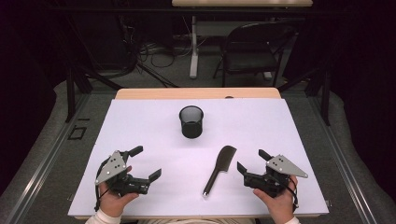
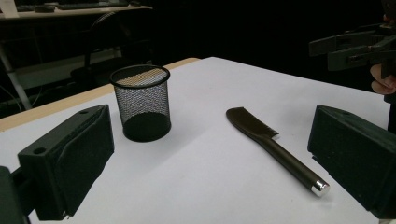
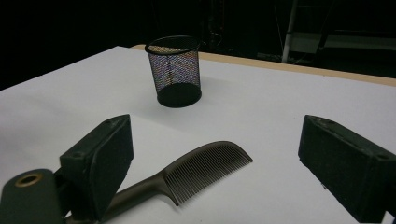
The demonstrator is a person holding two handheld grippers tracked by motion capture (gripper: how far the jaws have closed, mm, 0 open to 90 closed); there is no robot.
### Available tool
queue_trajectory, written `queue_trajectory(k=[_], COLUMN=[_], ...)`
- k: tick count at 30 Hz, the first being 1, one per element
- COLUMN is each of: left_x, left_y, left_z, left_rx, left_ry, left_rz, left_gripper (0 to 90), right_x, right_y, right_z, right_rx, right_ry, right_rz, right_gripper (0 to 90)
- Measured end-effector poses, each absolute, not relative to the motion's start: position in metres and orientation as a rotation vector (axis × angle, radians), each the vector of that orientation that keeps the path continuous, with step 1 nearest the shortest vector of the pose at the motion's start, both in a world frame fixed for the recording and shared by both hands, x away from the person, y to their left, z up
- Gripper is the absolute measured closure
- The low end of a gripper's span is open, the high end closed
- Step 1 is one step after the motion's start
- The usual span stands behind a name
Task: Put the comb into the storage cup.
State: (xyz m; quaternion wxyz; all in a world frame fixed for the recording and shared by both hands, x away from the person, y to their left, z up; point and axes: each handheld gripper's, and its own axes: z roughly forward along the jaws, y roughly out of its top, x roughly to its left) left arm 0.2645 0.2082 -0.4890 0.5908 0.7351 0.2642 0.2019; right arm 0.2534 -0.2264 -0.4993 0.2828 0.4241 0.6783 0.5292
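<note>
White sheeting covers the table, which stands in a dark room with a folding chair and loose cables on the floor behind it. Near the far middle of the sheet stands an upright black mesh cup, apparently empty as far as the mesh lets one see. A dark comb lies flat on the sheet nearer the person, well apart from the cup, its toothed end toward the cup and its metal-capped handle toward the near edge. To the left, the left gripper hovers with its jaws spread wide and nothing between them. To the right, the right gripper sits just beside the comb, jaws likewise released and empty; in the right gripper view the comb lies low between the two pads, untouched. Judged from this layout, the work is at its very start: the comb has not been grasped or lifted, and the likely remaining steps are closing on it, carrying it to the cup and standing it inside.
</note>
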Motion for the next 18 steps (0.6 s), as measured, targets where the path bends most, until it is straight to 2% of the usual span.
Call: queue_trajectory(k=[3,13,18], left_x=[0.264,0.265,0.263], left_y=[0.209,0.212,0.210], left_z=[-0.490,-0.494,-0.495], left_rx=[1.713,1.707,1.716], left_ry=[0.618,0.638,0.636], left_rz=[0.471,0.454,0.437], left_gripper=[0.6,0.6,0.6], right_x=[0.253,0.258,0.259], right_y=[-0.225,-0.214,-0.207], right_z=[-0.500,-0.502,-0.504], right_rx=[1.125,1.089,1.070], right_ry=[1.827,1.880,1.911], right_rz=[1.414,1.389,1.367], right_gripper=[13.9,15.3,23.5])
